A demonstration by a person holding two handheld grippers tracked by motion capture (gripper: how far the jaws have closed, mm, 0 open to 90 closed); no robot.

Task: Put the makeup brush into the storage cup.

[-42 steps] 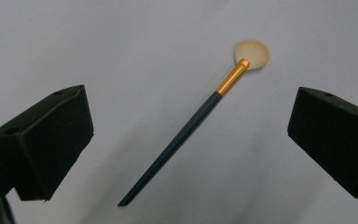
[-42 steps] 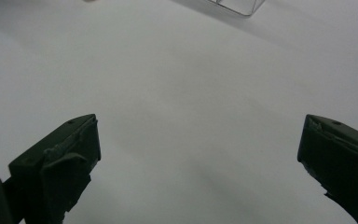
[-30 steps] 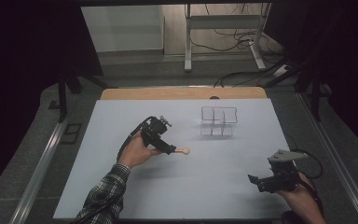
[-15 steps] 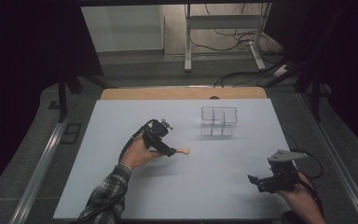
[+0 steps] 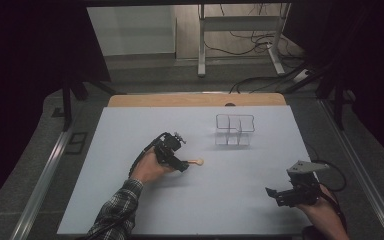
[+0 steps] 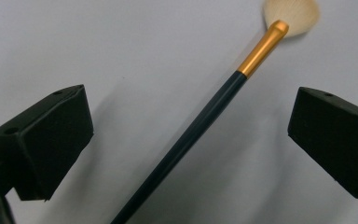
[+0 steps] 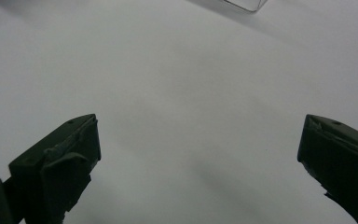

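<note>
A makeup brush [image 6: 205,121] with a dark handle, gold ferrule and pale bristles lies flat on the white table; its bristle tip [image 5: 198,161] pokes out past my left gripper [image 5: 180,163] in the high view. In the left gripper view the handle runs diagonally between the two wide-apart jaws of the left gripper [image 6: 189,140], which touch nothing. My right gripper [image 5: 276,194] stands open near the table's front right, and the right gripper [image 7: 198,163] has only bare table between its jaws. A clear compartment organizer [image 5: 235,130] stands right of centre.
The white table [image 5: 130,130] has a wooden strip [image 5: 195,100] along its far edge. A corner of the clear organizer [image 7: 244,4] shows at the top of the right gripper view. Metal rails run along both table sides, and cables lie on the floor beyond.
My left gripper has shifted slightly down and left over the brush. The right gripper has stayed put.
</note>
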